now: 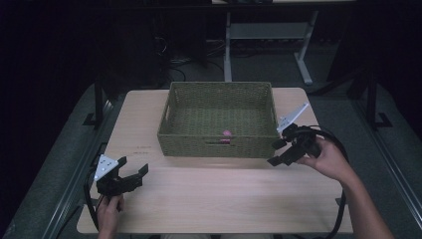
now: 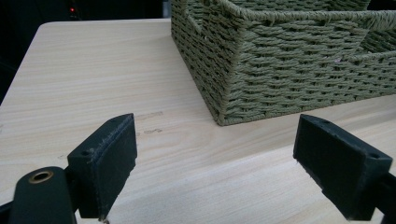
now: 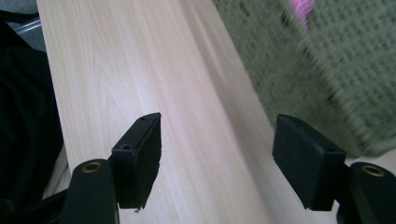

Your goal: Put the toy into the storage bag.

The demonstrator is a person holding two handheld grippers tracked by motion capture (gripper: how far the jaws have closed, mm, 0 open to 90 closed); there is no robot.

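Bench: a pale wooden bench (image 1: pixel 214 194) with rounded corners carried the work; its near half lay bare between the two tools.
Basket: an olive-green woven rectangular basket (image 1: pixel 217 145) stood at the middle of the far half, a handle slot cut in its near wall.
Open room: bare wood ran along both short sides of the basket, wider on the left; dark floor dropped away past every bench edge.
Pink thing: a small pink object (image 1: pixel 227 133) lay inside the basket against the near wall, just above the handle slot.
Left tool: the left tool (image 1: pixel 133 173) sat near the bench's front left corner, jaws spread wide with nothing between them, well apart from the basket's near left corner (image 2: pixel 224 116).
Right tool: the right tool (image 1: pixel 276 151) hung just beside the basket's near right corner, jaws spread and holding nothing, the pink object to its left beyond the wall.
Hard to make out: the right gripper view was smeared, basket weave (image 3: pixel 327 70) blurred, and the pink object (image 3: pixel 302 8) cut off at the top edge; its shape could not be told.
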